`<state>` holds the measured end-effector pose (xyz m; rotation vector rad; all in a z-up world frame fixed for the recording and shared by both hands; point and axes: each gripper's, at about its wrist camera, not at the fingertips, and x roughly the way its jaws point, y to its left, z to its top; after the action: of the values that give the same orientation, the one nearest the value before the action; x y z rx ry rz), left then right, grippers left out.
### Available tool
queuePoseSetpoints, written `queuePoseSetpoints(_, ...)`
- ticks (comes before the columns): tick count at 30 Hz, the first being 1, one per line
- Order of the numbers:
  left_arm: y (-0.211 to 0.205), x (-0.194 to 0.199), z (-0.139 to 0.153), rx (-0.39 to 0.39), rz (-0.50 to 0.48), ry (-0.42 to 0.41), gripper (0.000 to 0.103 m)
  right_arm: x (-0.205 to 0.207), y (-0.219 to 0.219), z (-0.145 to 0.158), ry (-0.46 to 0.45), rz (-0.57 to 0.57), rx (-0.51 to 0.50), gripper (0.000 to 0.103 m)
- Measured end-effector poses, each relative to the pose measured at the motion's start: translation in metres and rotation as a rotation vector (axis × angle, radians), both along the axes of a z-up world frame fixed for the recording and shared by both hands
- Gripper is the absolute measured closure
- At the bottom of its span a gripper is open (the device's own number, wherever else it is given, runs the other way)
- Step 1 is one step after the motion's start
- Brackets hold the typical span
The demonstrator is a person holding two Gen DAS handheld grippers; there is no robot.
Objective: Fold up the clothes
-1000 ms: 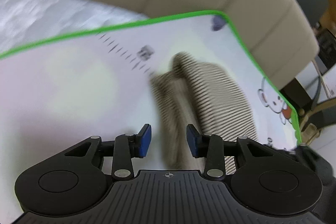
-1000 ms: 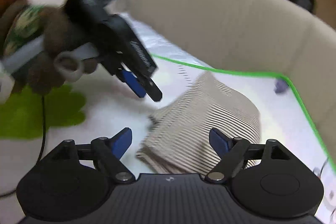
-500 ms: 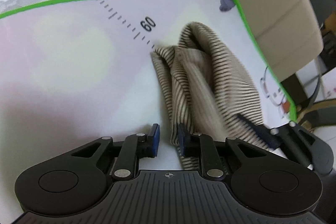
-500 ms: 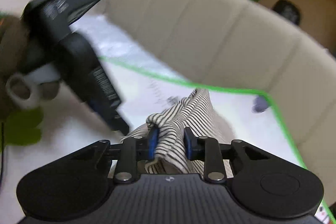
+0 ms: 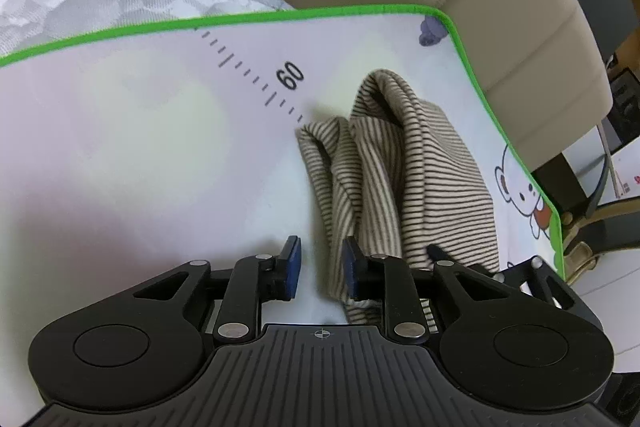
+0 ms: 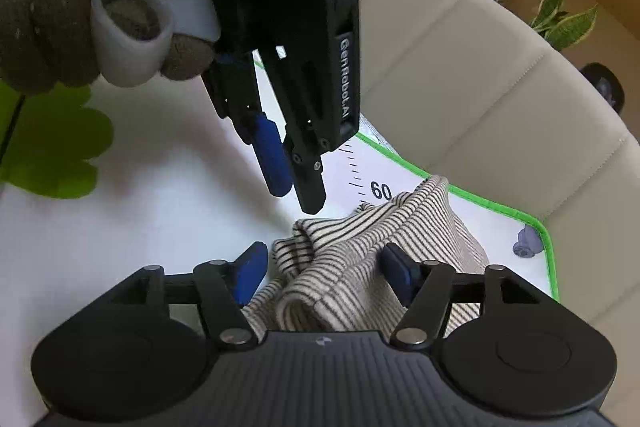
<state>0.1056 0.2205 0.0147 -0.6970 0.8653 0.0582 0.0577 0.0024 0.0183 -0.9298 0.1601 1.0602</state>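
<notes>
White, green-edged mat [image 5: 140, 147] is seen beneath the bunched striped garment [image 5: 404, 179], straddled loosely by the spread-wide right gripper [image 6: 324, 275]; the left gripper [image 5: 320, 273], slightly parted, is poised beside it.

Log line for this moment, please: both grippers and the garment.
left gripper: open, beside cloth edge | right gripper: open, straddling cloth | striped garment: bunched on green-edged mat, unheld

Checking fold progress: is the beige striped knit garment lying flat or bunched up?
Bunched up. The beige striped knit garment sits in humped, rumpled folds on the green-edged white mat, not flat.
</notes>
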Motion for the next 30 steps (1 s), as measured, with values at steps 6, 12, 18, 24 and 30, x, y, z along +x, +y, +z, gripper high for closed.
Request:
queuePoseSetpoints(6, -0.005, 0.001, 0.011, 0.030, -0.010, -0.027, 0.076, 0.003, -0.010, -0.001, 0.072, 0.038, -0.026, 0.072)
queuePoseSetpoints(12, -0.015, 0.005, 0.025, 0.078, -0.030, -0.060, 0.073, -0.014, -0.028, -0.005, 0.095, 0.067, -0.044, 0.075)
queuePoseSetpoints(18, -0.041, 0.012, 0.046, 0.130, -0.074, -0.128, 0.072, -0.025, -0.034, -0.007, 0.105, 0.109, -0.065, 0.075)
queuePoseSetpoints(24, -0.066, 0.024, 0.056, 0.173, -0.129, -0.176, 0.072, -0.020, -0.037, 0.002, 0.141, 0.114, -0.056, 0.075)
queuePoseSetpoints(30, -0.077, 0.047, 0.036, 0.177, -0.165, -0.140, 0.072, -0.004, -0.066, 0.025, 0.311, 0.017, 0.061, 0.052)
